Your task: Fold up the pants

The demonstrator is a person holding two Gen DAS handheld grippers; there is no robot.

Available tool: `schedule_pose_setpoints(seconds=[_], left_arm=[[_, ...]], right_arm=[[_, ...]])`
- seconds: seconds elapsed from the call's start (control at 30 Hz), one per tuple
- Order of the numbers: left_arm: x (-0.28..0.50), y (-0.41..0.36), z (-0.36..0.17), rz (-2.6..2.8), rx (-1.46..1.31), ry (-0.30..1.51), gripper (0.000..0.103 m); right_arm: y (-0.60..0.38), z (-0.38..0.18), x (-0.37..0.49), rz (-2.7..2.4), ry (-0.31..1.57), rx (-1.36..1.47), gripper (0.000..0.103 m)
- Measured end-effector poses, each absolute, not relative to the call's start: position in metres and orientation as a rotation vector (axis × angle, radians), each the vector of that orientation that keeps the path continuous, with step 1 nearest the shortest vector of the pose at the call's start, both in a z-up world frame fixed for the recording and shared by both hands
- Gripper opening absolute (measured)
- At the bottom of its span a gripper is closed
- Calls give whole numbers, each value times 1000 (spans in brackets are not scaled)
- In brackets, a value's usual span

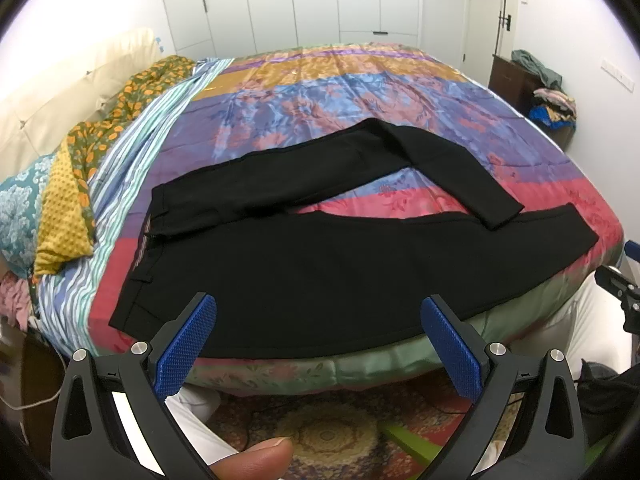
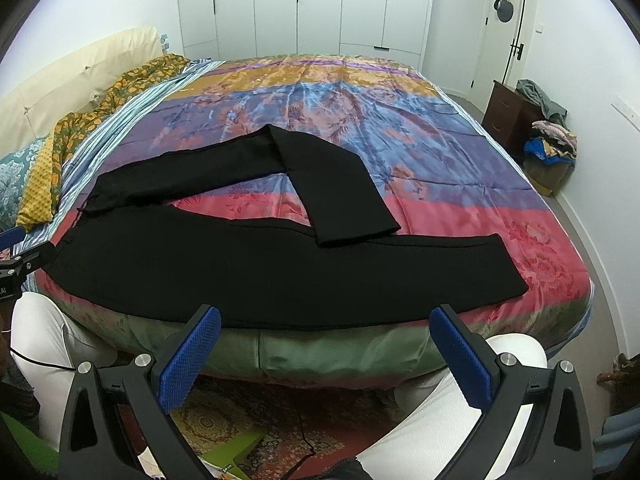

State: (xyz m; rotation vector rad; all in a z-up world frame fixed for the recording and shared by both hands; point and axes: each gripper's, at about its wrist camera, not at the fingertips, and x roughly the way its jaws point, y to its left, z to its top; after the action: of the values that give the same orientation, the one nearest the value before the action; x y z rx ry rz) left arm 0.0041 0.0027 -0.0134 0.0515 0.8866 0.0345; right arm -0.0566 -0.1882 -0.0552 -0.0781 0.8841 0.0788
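Black pants (image 1: 320,272) lie flat on the bed near its front edge, waistband to the left, legs to the right. The far leg is bent back on itself so its cuff lies on the near leg. They also show in the right wrist view (image 2: 248,264). My left gripper (image 1: 318,312) is open and empty, held in front of the bed edge over the near side of the pants. My right gripper (image 2: 325,322) is open and empty, also just off the bed's front edge. Each gripper's body shows at the side of the other's view.
The bed has a colourful satin cover (image 2: 400,152). Pillows and a floral cloth (image 1: 100,128) lie at its left. A dark nightstand (image 2: 508,116) with piled clothes stands at the right wall. White wardrobes line the back. A patterned rug (image 1: 328,432) lies below.
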Motion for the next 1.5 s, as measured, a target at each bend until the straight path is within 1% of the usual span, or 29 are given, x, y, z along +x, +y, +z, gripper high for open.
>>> schedule_pose_setpoints(seconds=[1.5], left_arm=[[5,-1,-17,35,63,899,102]], right_arm=[[-186,-64,-52,57,927,-101,103]])
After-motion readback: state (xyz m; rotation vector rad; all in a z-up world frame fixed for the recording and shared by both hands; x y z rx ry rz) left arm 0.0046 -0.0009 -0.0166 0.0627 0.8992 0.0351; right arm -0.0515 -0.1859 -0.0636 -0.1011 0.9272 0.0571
